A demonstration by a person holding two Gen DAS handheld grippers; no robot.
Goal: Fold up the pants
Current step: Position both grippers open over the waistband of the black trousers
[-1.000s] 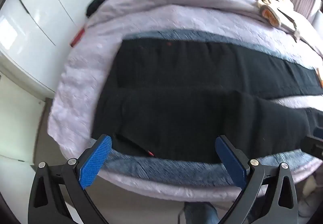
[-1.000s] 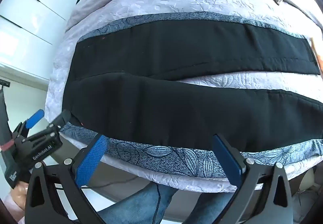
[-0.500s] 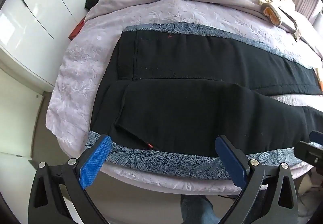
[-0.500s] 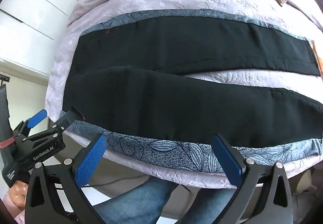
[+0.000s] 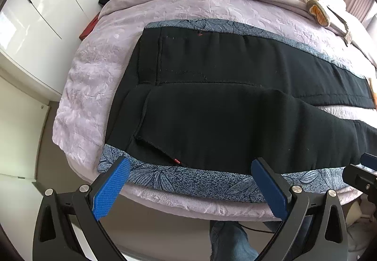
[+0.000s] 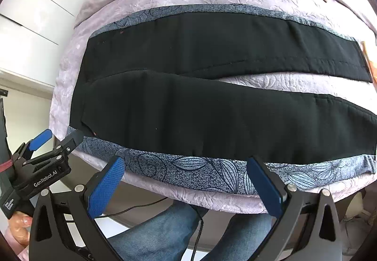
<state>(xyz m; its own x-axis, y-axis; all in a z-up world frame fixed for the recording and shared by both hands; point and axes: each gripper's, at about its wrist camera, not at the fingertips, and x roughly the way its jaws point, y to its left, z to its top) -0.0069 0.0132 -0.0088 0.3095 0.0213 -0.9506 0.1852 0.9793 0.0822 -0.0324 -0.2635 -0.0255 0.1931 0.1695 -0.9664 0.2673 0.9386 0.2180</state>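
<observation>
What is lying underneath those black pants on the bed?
The black pants lie on a blue-grey leaf-patterned cloth, which shows along their near and far edges. Under that is the lilac bedspread, also visible between the legs. Whatever lies directly beneath the pants is hidden.

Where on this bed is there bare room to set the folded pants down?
Bare quilt left of the pants, and a strip between the legs. Crowded at the far right by the slippers.

pants (image 5: 235, 105): matt black cloth, stitched seams
bedspread (image 5: 94, 77): lilac cloth, embossed texture
mat (image 6: 200, 174): speckled grey leaf-print cloth
pads (image 5: 110, 190): blue, knurled
cabinets (image 5: 47, 2): glossy white
</observation>
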